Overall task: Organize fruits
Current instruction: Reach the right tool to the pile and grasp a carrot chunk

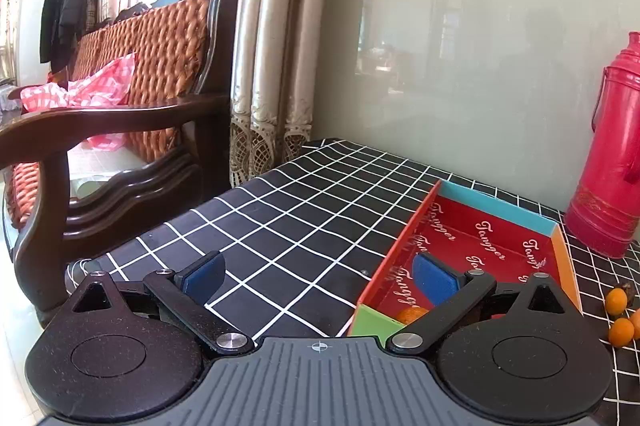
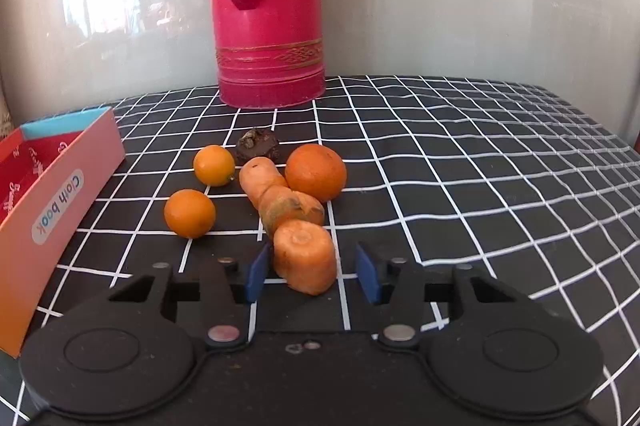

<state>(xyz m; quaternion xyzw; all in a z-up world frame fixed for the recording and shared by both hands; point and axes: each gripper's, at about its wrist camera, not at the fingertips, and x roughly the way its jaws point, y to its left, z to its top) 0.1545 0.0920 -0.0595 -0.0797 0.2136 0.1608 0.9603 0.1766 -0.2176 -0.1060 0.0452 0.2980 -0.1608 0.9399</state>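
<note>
Orange everywhere on this one. Right gripper (image 2: 311, 272) sits low over the table (image 2: 460, 186) with its jaws spread wide around the cut end of the carrot (image 2: 304, 256), blue pads on either side but not squeezing yet as far as I can tell, so it looks lined up to grab that first since it's the closest thing. Behind it a second carrot (image 2: 276, 194) lies touching the first, then two small citrus, one (image 2: 190, 213) nearer and one (image 2: 214, 165) further back, a bigger orange (image 2: 316, 172) on the right, and some dark shrivelled thing (image 2: 258, 145) I can't identify. Loose pile just beside the box (image 2: 60, 202), which makes sense if that's where it all goes. Left gripper (image 1: 316, 276) is also wide open and holding nothing, hovering by the box's near corner, one pad over the red lining; there's already one orange fruit (image 1: 411, 314) inside. Red thermos (image 2: 270, 6) stands at the back against the wall.
</note>
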